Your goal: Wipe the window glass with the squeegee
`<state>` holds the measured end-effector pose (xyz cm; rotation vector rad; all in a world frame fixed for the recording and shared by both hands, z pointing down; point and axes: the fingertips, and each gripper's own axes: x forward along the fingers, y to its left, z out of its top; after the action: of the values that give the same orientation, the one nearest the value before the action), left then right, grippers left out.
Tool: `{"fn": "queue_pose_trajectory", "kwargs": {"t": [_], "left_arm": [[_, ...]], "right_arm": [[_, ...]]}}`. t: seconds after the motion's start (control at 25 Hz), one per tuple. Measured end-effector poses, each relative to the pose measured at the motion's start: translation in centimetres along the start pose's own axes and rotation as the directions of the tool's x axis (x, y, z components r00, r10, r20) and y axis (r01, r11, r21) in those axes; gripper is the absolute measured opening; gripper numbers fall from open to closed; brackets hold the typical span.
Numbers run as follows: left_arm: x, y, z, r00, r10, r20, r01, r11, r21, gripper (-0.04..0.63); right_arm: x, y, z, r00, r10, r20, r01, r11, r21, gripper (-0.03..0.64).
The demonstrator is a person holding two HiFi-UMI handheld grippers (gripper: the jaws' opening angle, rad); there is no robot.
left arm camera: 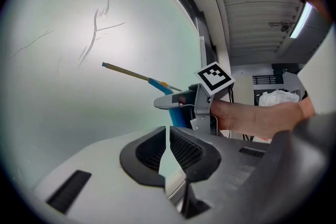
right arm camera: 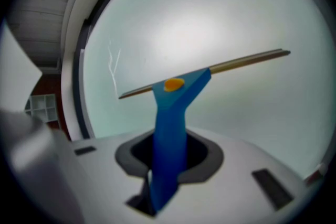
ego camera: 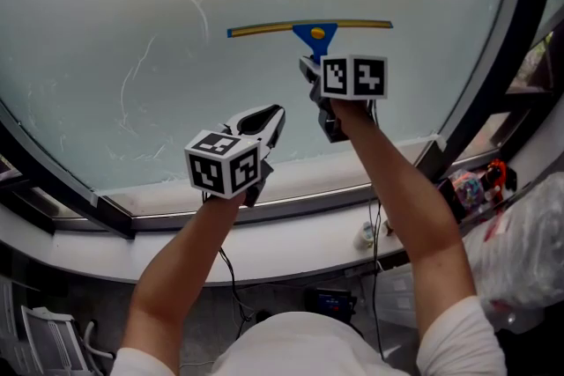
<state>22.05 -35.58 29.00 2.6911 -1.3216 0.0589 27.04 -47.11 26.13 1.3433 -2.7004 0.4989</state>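
Lower centre of the head view, the left tool (ego camera: 271, 117) is clenched on nothing, its jaws nearly together. Right of it and higher, the right tool (right arm camera: 169, 153) grasps the blue plastic squeegee (ego camera: 310, 29) by its handle. The yellow-edged blade lies level against the pale frosted window glass (ego camera: 132, 13), upper centre.

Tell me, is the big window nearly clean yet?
Not nearly. Done: the blue-handled squeegee with a yellow blade strip is clamped by its handle in the right gripper. In hand: its blade is up at the pale frosted window glass. Left: thin wavy streaks mark the glass beside it, so much wiping probably remains. The left gripper is shut, empty.
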Motion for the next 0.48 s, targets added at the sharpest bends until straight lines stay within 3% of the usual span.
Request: {"fn": "queue_pose_trajectory", "kwargs": {"t": [0.48], "left_arm": [[0.3, 0.4, -2.9, 0.999, 0.013, -0.042, -0.014, 0.999, -0.028, 0.048]], "right_arm": [[0.9, -1.3, -3.8, 0.999, 0.010, -0.051, -0.010, 1.000, -0.003, 0.098]]}}
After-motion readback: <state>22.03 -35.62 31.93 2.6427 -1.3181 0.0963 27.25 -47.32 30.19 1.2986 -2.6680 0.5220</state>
